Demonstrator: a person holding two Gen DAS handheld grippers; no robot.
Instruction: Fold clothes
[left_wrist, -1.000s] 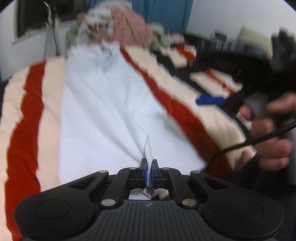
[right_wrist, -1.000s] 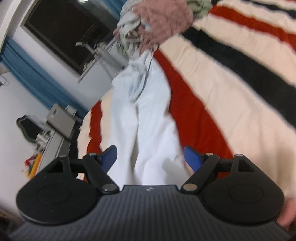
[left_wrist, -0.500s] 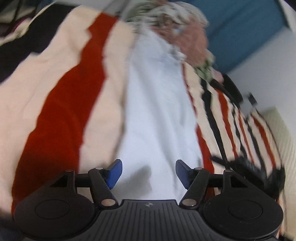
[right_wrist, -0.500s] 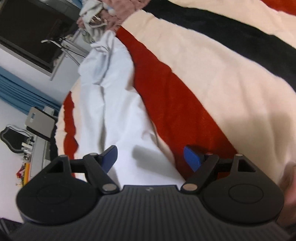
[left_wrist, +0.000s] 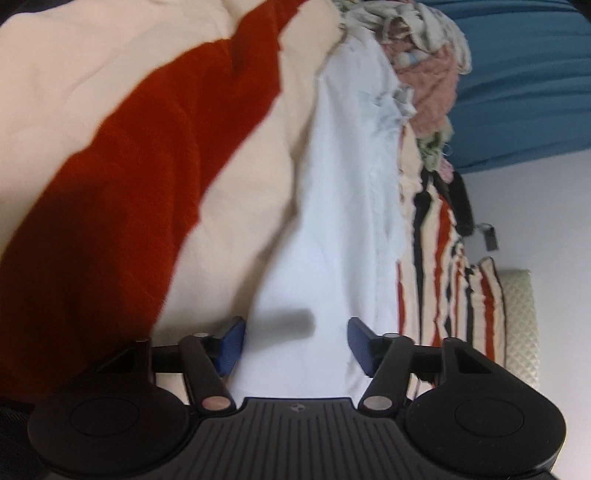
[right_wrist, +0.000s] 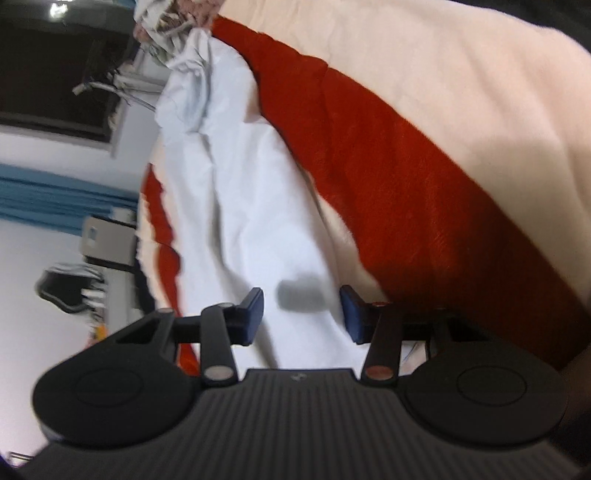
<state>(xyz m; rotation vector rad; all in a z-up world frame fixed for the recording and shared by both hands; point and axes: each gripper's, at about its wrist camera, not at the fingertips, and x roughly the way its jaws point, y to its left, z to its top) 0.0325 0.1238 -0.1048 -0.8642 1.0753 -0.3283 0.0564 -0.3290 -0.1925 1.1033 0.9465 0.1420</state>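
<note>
1. A white garment (left_wrist: 343, 206) lies stretched along the striped blanket (left_wrist: 155, 155), its far end touching the clothes pile (left_wrist: 424, 55) at the blanket's far edge.
2. The step looks like taking hold of the near end for a fold.
3. The left gripper (left_wrist: 295, 341) and right gripper (right_wrist: 301, 315) are both closing, the cloth between their jaws but not yet pinched.
4. Next, each should clamp its near corner, then lift evenly.

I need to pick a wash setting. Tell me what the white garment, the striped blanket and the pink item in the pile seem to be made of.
White garment: thin woven cloth, probably cotton, matte, with fine creases and a visible seam.
Striped blanket: thick plush or fleece, going by its soft fuzzy nap and blurred stripe edges.
Pink item: looks like fluffy terry or chenille, with a nubby surface; too blurred to be sure.
</note>
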